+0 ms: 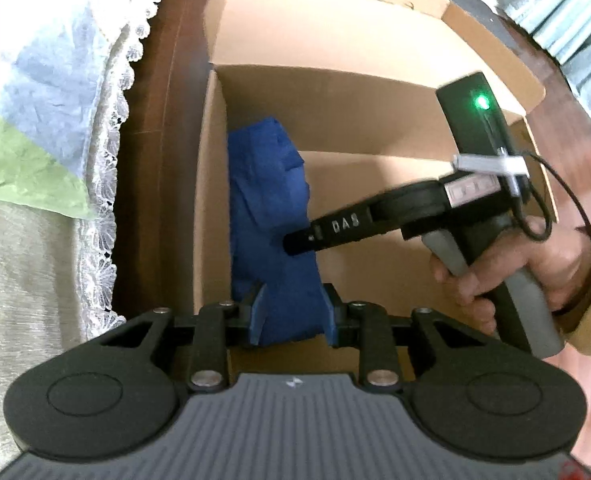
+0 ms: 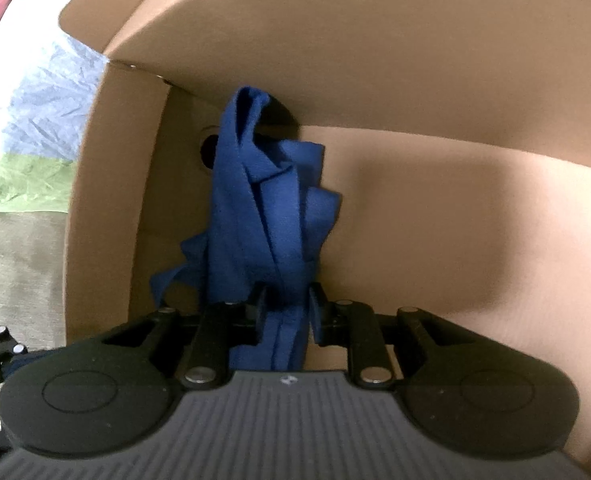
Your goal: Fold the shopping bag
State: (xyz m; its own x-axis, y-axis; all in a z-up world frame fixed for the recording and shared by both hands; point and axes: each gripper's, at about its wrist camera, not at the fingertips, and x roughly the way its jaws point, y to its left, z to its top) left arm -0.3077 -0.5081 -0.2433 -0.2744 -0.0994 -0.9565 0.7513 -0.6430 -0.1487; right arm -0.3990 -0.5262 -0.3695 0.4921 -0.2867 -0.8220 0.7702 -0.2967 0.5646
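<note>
A blue cloth shopping bag (image 1: 271, 208) is bunched into a long bundle and hangs inside an open cardboard box (image 1: 335, 92), against the box's left wall. My left gripper (image 1: 293, 316) is shut on the bag's near end. My right gripper (image 1: 291, 246) reaches in from the right, held by a hand, and its tip meets the bag's middle. In the right wrist view the right gripper (image 2: 285, 308) is shut on the bundled bag (image 2: 271, 208), whose folds and strap rise in front of it toward the box corner (image 2: 135, 128).
The box stands on a dark wooden table (image 1: 163, 140). To the left lies a lace-edged cloth (image 1: 107, 168) with a pale blue and green sheet (image 1: 35, 120) on it. The box flaps stand open at the back and right. Shelving shows at the far right (image 1: 583, 40).
</note>
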